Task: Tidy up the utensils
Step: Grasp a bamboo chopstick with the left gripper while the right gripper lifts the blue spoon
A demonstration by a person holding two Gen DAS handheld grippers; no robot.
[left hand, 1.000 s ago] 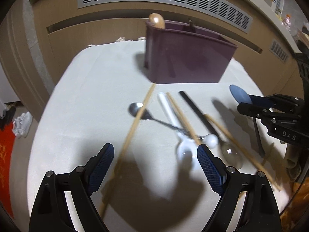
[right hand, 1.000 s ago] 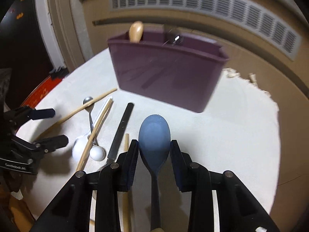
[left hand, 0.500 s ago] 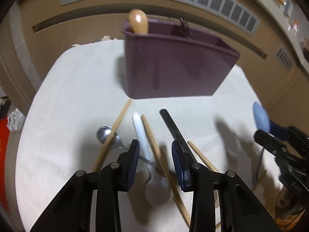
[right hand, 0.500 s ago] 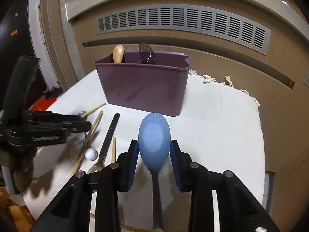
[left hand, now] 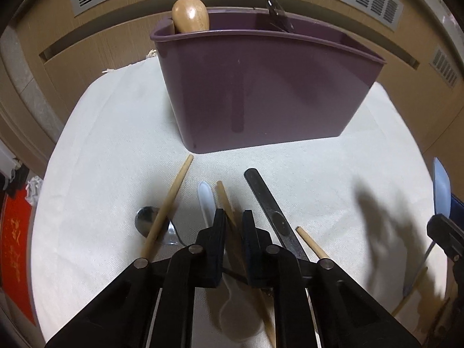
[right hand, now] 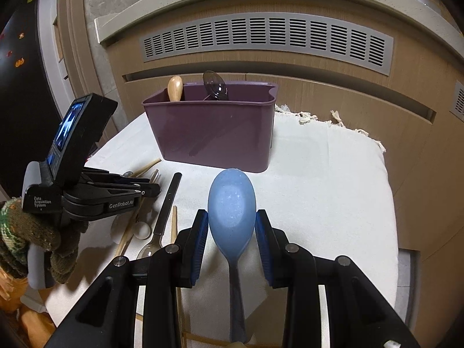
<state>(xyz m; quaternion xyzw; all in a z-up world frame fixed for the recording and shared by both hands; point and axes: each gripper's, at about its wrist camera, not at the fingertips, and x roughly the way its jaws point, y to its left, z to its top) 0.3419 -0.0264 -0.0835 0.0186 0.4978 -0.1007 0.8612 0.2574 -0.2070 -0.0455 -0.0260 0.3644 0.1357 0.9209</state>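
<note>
A purple utensil bin (left hand: 261, 87) stands at the back of a white cloth, with a wooden spoon (left hand: 190, 14) and a dark spoon (left hand: 277, 7) upright in it. My left gripper (left hand: 233, 214) is low over the loose utensils, shut on a wooden chopstick (left hand: 223, 194) that runs between its pads. The right wrist view shows this gripper (right hand: 150, 188) at the left, held by a gloved hand. My right gripper (right hand: 232, 214) hovers in front of the bin (right hand: 211, 133), shut on the bowl of a blue spoon (right hand: 232, 200).
On the cloth (left hand: 116, 145) lie a white spoon (left hand: 206, 200), a metal spoon (left hand: 148, 223), a black-handled utensil (left hand: 266, 200) and further chopsticks (left hand: 171, 200). A wooden cabinet front with a vent (right hand: 261, 40) rises just behind the bin. The cloth's right half (right hand: 333, 188) is bare.
My left gripper moved forward toward the bin and its jaws went from wide apart to shut around the chopstick. My right gripper drew back slightly, still holding the blue spoon.
</note>
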